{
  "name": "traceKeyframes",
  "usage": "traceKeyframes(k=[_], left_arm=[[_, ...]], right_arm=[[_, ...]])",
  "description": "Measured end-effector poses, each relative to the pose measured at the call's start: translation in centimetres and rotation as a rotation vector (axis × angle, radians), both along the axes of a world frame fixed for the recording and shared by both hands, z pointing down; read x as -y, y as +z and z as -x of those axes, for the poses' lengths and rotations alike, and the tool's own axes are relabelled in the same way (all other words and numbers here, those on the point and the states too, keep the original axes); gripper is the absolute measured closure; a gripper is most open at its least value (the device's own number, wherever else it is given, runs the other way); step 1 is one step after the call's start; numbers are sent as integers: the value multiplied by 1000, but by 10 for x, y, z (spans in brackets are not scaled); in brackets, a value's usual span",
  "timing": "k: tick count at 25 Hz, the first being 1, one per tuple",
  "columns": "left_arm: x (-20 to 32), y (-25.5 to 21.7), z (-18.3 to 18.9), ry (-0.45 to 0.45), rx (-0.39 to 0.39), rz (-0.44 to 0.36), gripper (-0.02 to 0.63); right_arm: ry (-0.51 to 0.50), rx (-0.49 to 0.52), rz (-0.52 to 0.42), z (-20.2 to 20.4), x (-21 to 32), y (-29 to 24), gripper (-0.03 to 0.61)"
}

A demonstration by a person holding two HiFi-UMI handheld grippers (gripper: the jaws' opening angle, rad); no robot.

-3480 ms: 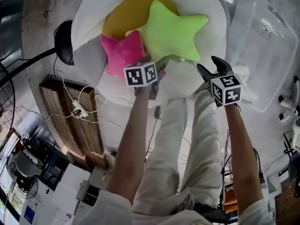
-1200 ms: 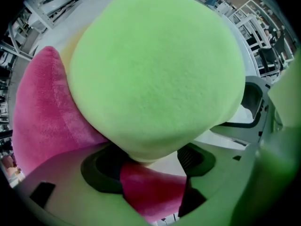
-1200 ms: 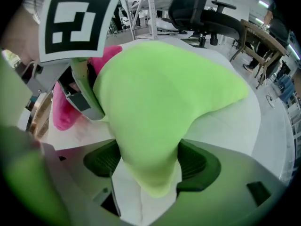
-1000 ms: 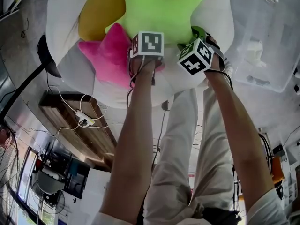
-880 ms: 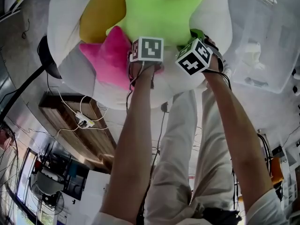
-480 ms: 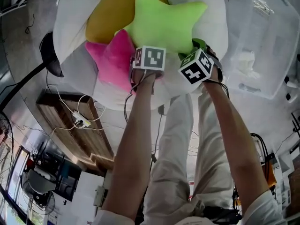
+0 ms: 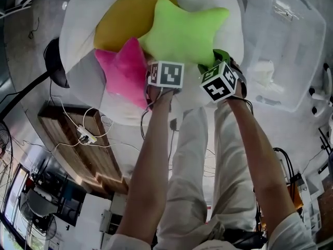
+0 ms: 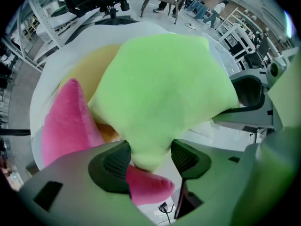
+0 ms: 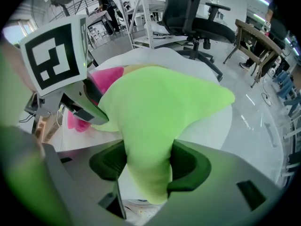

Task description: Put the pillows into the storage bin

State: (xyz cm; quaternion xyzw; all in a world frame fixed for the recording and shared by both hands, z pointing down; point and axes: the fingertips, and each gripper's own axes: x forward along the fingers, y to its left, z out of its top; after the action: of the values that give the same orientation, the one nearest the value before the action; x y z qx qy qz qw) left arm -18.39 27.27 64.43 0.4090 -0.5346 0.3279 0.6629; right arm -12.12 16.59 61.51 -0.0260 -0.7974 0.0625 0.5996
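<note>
A lime-green star pillow (image 7: 182, 33) lies on top of a pink star pillow (image 7: 125, 69) and a yellow pillow (image 7: 122, 20), all on a big white round cushion (image 7: 78, 40). My left gripper (image 7: 162, 65) is shut on the green star's near-left point (image 8: 146, 149); its jaws have just been closing on it. My right gripper (image 7: 218, 61) is shut on the near-right point (image 9: 148, 173), squeezing the plush between its pads after closing in too. The pink pillow (image 8: 66, 126) shows under the left gripper (image 8: 149, 159). The right gripper (image 9: 148, 166) sees the left one's marker cube.
A clear plastic storage bin (image 7: 291, 46) stands to the right of the cushion. A black stand (image 7: 54, 61) sits at the cushion's left. A wooden board (image 7: 99, 150) with a power strip and cables lies on the floor. Office chairs (image 9: 197, 13) stand beyond.
Both grippers have risen a little with the green star's near points pinched in them. That side of the pillow now lifts off the pink star.
</note>
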Motion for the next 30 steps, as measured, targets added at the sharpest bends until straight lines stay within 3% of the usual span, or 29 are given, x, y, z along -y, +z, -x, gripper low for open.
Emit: traceKeyframes(k=[12,17,19,23,30], left_arm=[[39,-25,-30,16,33,-46,341],[50,-45,-14,75,178,-48,344],[50,-52,-15,68,201,-43,344],[67,-55,-41,16,139,-83,345],[89,-78,-66,37,170,-97,350]], right_arm=[[34,64,-51,-30,38,-27,305],[52,98,-73,-40,48,-41,305],[45,116,-79,-42,51,-45,305],[45,140,-100,-49,67,-58,304],[59,174,-118,-76,86,-83,305]])
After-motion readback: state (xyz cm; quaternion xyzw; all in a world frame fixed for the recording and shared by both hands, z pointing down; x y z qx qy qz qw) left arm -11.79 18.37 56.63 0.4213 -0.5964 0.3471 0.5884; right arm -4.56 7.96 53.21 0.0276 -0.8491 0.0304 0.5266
